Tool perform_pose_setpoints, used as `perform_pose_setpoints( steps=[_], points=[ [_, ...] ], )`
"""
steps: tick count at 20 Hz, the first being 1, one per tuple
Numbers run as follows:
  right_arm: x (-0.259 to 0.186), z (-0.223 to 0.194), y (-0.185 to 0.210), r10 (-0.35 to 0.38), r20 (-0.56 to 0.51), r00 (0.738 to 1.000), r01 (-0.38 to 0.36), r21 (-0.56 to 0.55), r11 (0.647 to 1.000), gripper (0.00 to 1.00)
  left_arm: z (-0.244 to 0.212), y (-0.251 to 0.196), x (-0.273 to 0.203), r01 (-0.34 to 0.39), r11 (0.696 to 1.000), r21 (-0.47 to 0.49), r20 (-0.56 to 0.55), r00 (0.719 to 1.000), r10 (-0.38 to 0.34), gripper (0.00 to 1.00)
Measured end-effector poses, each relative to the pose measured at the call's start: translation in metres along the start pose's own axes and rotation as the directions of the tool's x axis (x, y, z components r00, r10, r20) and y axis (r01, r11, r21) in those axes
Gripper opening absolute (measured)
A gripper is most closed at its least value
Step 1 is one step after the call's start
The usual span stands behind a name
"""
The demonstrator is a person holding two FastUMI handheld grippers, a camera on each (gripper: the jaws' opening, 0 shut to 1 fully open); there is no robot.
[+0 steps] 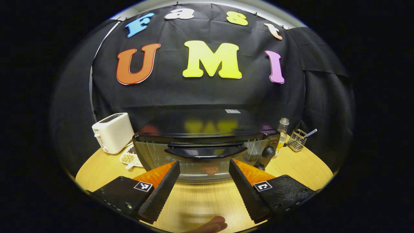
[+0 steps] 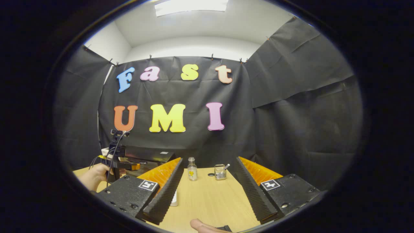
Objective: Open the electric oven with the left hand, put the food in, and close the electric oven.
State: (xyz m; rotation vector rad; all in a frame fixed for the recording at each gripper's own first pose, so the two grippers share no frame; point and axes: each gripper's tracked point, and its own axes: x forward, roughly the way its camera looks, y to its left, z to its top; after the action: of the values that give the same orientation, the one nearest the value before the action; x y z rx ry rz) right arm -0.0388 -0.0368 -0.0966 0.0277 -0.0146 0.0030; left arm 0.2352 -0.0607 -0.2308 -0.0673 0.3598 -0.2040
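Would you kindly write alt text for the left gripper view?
The open left tongs face the handle of a closed oven on a wooden table. A toaster stands to its left, a bottle and wire holder to its right.

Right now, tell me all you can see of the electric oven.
The electric oven is black with a glossy top, standing upright on the wooden table by the booth wall. Its glass door looks partly tilted open; a dark bar handle crosses it, knobs at one side. The left gripper faces it, fingers apart, not touching.
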Motion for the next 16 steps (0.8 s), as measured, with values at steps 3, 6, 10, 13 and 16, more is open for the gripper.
perform_pose_setpoints(
  steps=[3,6,10,13,16],
  points=[
    [0.003,-0.004,-0.002,-0.003,-0.013,1.000,0.003,0.007,1.000,1.00,0.008,-0.009,-0.017,0.007,1.000,-0.014,0.017,1.000,-0.006,0.98],
    [0.004,-0.003,-0.002,-0.002,-0.018,1.000,0.002,0.012,1.000,1.00,0.019,0.003,-0.047,-0.060,0.998,-0.007,0.030,0.998,0.060,0.97],
    [-0.005,0.003,0.001,-0.007,-0.009,1.000,0.008,0.036,0.999,1.00,0.042,0.005,-0.119,-0.077,0.997,-0.017,0.082,0.994,0.078,0.98],
    [-0.018,0.013,0.008,0.010,0.009,1.000,-0.010,0.053,0.999,1.00,0.072,0.005,-0.181,-0.088,0.996,-0.002,0.176,0.981,0.087,0.97],
    [-0.025,0.020,0.010,0.011,0.017,1.000,-0.011,0.047,0.999,1.00,0.099,-0.001,-0.239,-0.094,0.996,0.009,0.248,0.965,0.089,0.96]
  ],
)
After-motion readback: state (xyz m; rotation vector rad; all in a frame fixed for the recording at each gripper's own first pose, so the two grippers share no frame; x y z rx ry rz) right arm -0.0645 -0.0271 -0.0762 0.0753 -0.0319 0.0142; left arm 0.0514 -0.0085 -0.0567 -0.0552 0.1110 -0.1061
